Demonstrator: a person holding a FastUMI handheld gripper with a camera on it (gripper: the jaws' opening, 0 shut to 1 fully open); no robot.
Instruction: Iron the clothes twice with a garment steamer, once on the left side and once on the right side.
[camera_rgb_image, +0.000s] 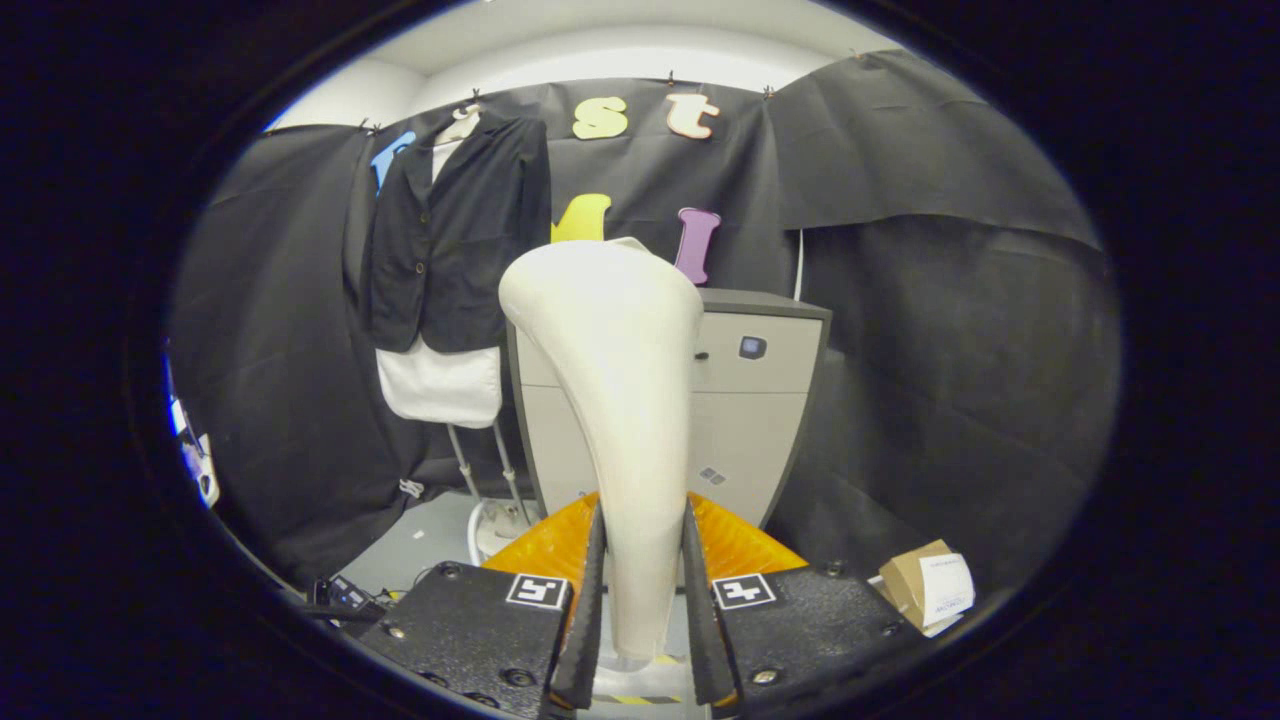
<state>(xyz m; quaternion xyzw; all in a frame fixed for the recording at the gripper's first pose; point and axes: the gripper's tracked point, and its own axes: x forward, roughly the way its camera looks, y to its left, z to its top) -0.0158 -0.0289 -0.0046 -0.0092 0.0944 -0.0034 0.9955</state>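
A cream-white garment steamer (615, 400) stands upright between my fingers, its narrow handle pinched by both and its wide head rising above them. My gripper (643, 610) is shut on the handle. Beyond the steamer and to its left hangs a black jacket (455, 235) over a white shirt (440, 385) on a stand (490, 480) against the black cloth wall. The jacket is well ahead of the steamer head, apart from it.
A grey cabinet (760, 400) stands right behind the steamer. A small cardboard box (925, 590) lies on the floor to the right of my fingers. Cables and a small device (345, 595) lie on the floor at the left.
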